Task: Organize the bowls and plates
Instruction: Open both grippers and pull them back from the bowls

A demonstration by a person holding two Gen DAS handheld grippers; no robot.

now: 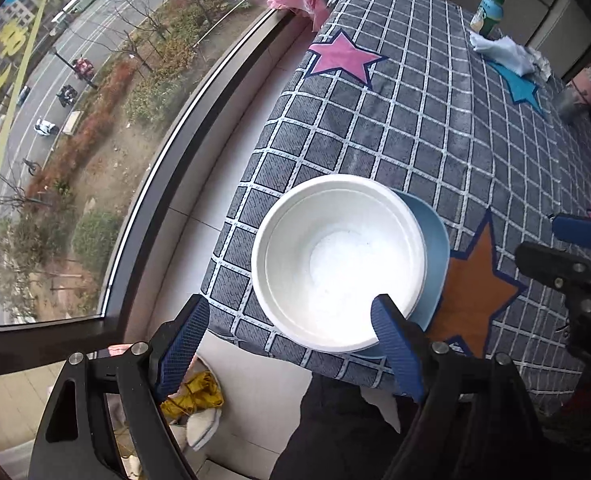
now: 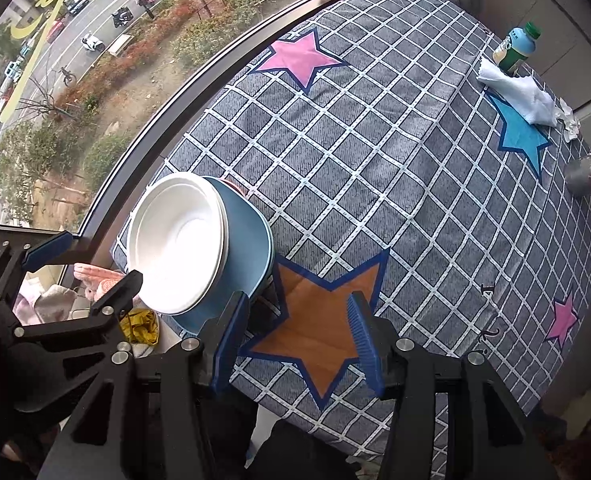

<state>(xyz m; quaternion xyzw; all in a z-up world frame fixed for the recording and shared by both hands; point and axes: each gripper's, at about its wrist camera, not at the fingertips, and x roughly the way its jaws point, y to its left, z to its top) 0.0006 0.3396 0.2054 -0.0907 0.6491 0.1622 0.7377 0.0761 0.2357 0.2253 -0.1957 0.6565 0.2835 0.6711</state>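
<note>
Stacked near the table [image 2: 375, 168] edge by the window: white bowl [image 1: 337, 260] in blue plate [image 1: 435, 240]. Left gripper [image 1: 291, 332] spread wide, empty; right gripper [image 2: 295, 334] half apart, empty.

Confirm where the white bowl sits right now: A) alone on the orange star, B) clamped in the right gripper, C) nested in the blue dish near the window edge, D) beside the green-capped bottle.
C: the white bowl rests inside the blue dish at the table corner by the window, left of the orange star; the right gripper is open over that star.
</note>
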